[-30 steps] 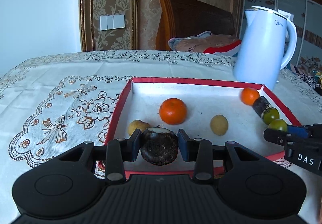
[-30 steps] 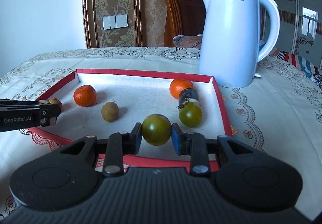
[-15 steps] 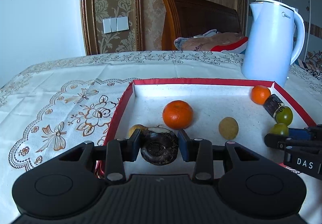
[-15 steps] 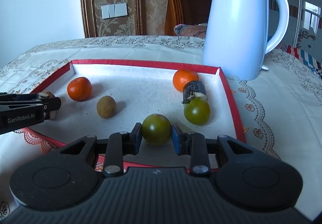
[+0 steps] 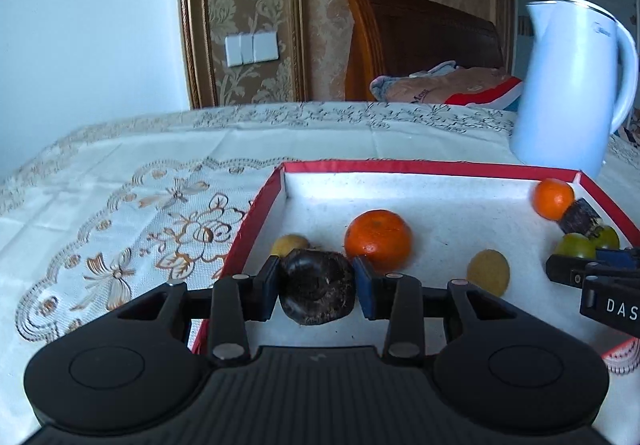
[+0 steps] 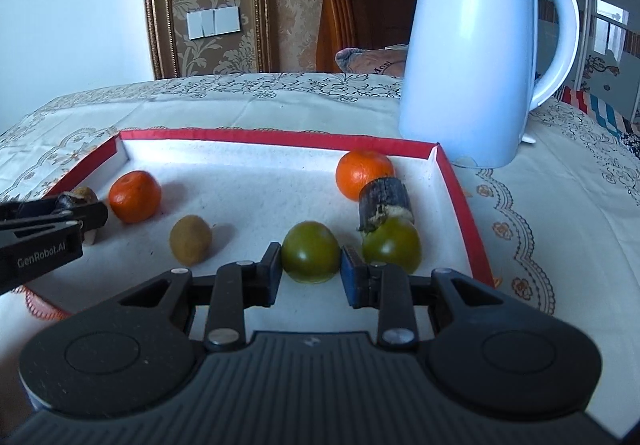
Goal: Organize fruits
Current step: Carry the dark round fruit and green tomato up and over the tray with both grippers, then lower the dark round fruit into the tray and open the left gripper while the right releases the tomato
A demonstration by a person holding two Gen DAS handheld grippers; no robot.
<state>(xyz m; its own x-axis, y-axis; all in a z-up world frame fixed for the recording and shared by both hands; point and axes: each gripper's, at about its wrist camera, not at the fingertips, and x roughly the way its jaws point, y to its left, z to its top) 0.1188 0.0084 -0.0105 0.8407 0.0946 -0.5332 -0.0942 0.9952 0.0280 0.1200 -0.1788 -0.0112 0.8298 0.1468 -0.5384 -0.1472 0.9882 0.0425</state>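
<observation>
The left gripper [image 5: 317, 287] is clamped on a dark round fruit [image 5: 317, 293] above the near left corner of the red-rimmed tray [image 6: 280, 138], and the right gripper [image 6: 310, 277] grips a green fruit [image 6: 310, 252] near the front right. Two oranges [image 6: 135, 196], a brown fruit [image 6: 190, 240], another green fruit [image 6: 394, 243] and a dark stub [image 6: 385, 200] already lie in the tray. Judging by this, sorting is well along; both held fruits are not yet placed.
</observation>
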